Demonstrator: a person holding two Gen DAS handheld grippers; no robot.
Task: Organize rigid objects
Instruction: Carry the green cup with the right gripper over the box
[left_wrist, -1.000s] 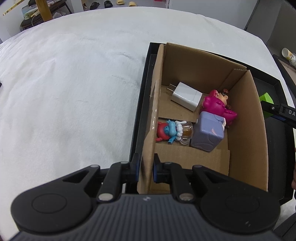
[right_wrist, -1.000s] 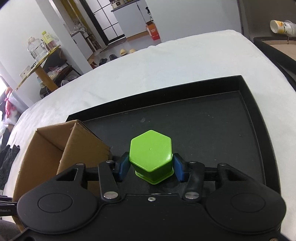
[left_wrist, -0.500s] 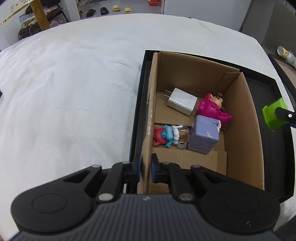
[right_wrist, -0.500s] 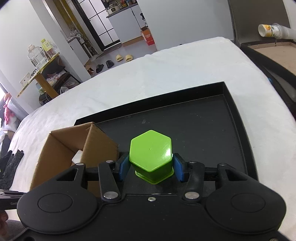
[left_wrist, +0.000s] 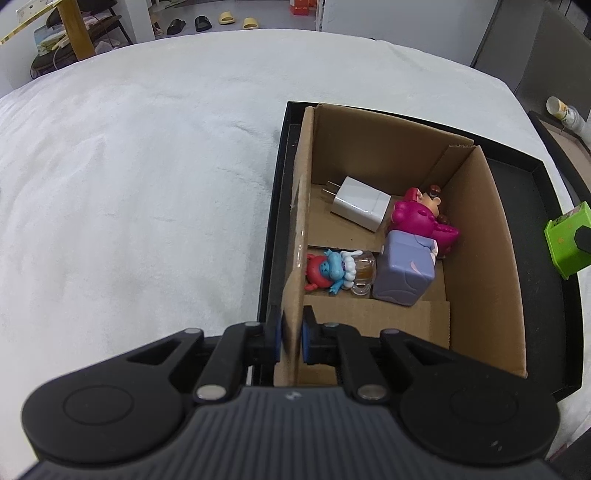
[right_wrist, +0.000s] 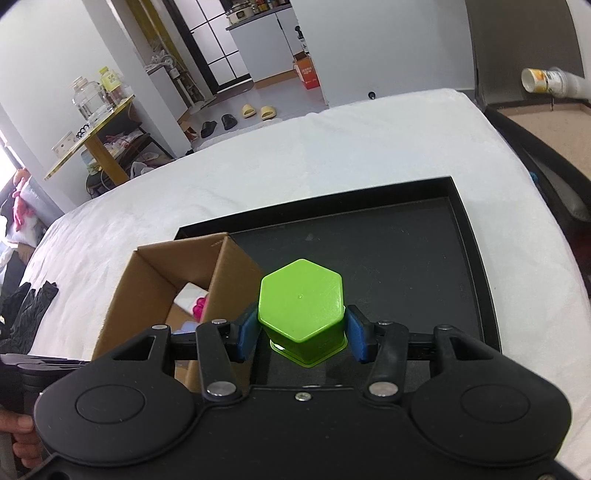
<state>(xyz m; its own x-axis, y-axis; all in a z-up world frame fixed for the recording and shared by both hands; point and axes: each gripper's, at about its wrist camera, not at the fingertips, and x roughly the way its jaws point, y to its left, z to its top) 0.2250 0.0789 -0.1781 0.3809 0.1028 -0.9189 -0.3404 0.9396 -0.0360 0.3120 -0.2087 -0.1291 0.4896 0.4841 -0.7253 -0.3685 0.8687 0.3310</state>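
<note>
A cardboard box (left_wrist: 484, 258) stands in the left part of a black tray (right_wrist: 476, 258). Inside it lie a white charger (left_wrist: 360, 202), a pink figure (left_wrist: 417, 218), a lilac cube (left_wrist: 404, 267) and a small red and blue figure (left_wrist: 325, 272). My left gripper (left_wrist: 291, 341) is shut on the box's near left wall. My right gripper (right_wrist: 301, 332) is shut on a green hexagonal block (right_wrist: 301, 306), held above the tray just right of the box (right_wrist: 155, 273). The same green block (left_wrist: 569, 242) shows at the right edge of the left wrist view.
The tray sits on a white cloth-covered table (left_wrist: 129, 184). Its right part (right_wrist: 406, 266) is bare black. A paper cup (right_wrist: 550, 81) lies on a dark chair at the far right. A yellow side table with jars (right_wrist: 92, 122) and shoes stand behind.
The right gripper has risen with the green block, so more of the box's inside shows below it. The left gripper has kept its grip on the box wall.
</note>
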